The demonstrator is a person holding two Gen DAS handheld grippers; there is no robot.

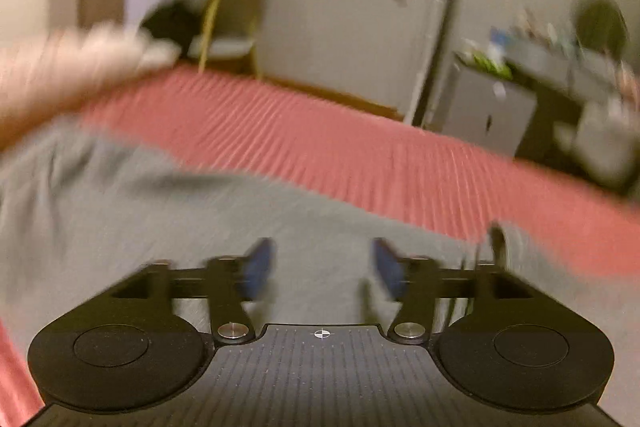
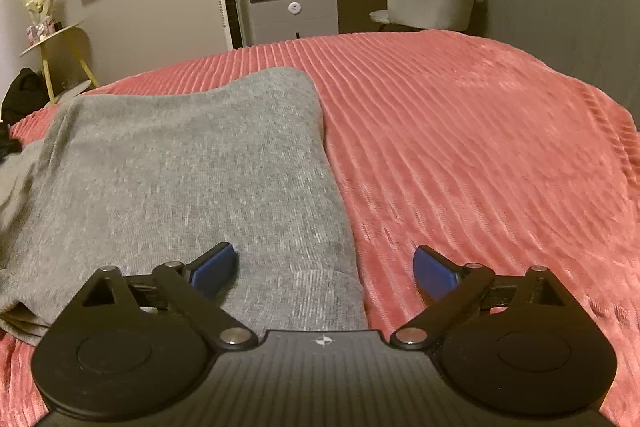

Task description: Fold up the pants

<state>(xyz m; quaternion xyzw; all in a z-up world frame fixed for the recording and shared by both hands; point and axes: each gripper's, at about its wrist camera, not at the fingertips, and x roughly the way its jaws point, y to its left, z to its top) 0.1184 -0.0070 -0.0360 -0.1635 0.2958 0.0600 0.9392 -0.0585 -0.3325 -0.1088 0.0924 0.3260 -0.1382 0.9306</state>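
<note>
Red bedspread [image 2: 460, 147] bears grey pants [image 2: 180, 167]; left view blurred, perhaps a hand [image 1: 60, 67].

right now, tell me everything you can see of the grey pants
The grey pants look like soft heathered knit, lying flat on the red ribbed bedspread in layers, edges stacked at the near left corner. The right gripper is open, straddling their right edge; the left gripper, blurred, is open above them.

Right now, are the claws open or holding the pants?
Left claw: open, holding nothing, above the pants.
Right claw: open, holding nothing.
</note>
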